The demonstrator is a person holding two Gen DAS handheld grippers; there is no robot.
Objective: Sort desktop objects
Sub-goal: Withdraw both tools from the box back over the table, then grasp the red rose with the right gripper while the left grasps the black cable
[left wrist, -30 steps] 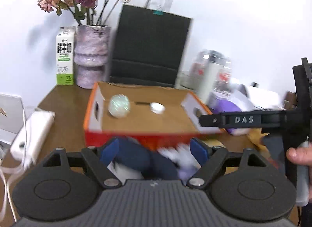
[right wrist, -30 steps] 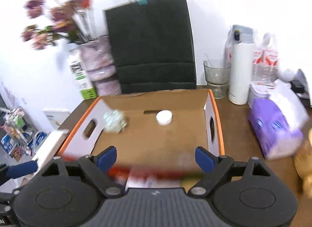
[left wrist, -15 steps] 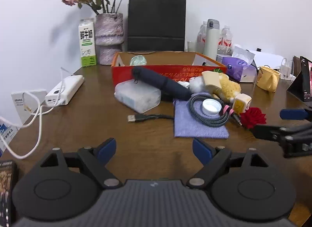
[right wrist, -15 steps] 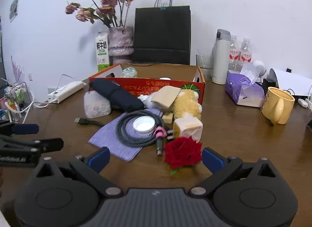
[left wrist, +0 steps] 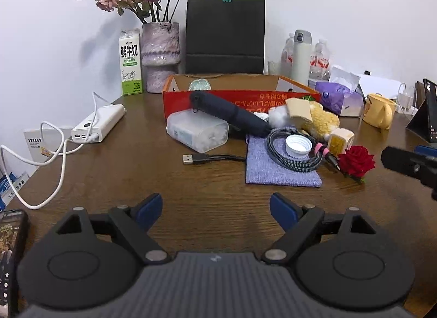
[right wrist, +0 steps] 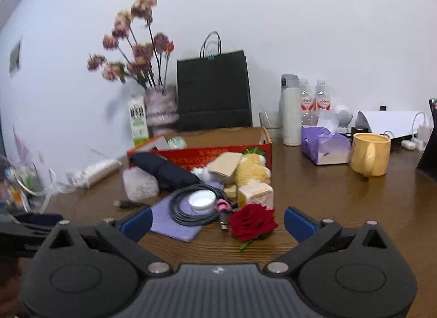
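Hovering wide apart and empty: right gripper [right wrist: 217, 223], jaws just opened further, nothing between the pads. Same on the left gripper [left wrist: 216, 208]: spread, grasping nothing, low over bare table [left wrist: 136, 170].

Just ahead of the right tips, a little right of centre: the rose [right wrist: 252, 222], lying on the wood at the near edge of the pile, beside the cable [right wrist: 188, 208] plug. Probably the easiest first pick, being nearest and loose.

- Come in low and level, with one pad on each side of the bloom.
- Shift slightly right first, so as to centre the rose and keep the left pad clear of the cloth [right wrist: 174, 226].
- Close gently; petals likely soft and easy to crush or slip.
- Watch for the plug snagging on the leaves, and lift straight up before swinging away.

Behind it, stacked and touching: the cap [right wrist: 202, 200] inside the cable coil, the block [right wrist: 256, 193], the plush [right wrist: 251, 171] and the umbrella [right wrist: 166, 171] leaning on the box [right wrist: 207, 154]. Best left until the front is cleared.

Carry over the red wall and release inside the box, where a few small things already sit. Keep the left gripper back, well clear of the right one's path.
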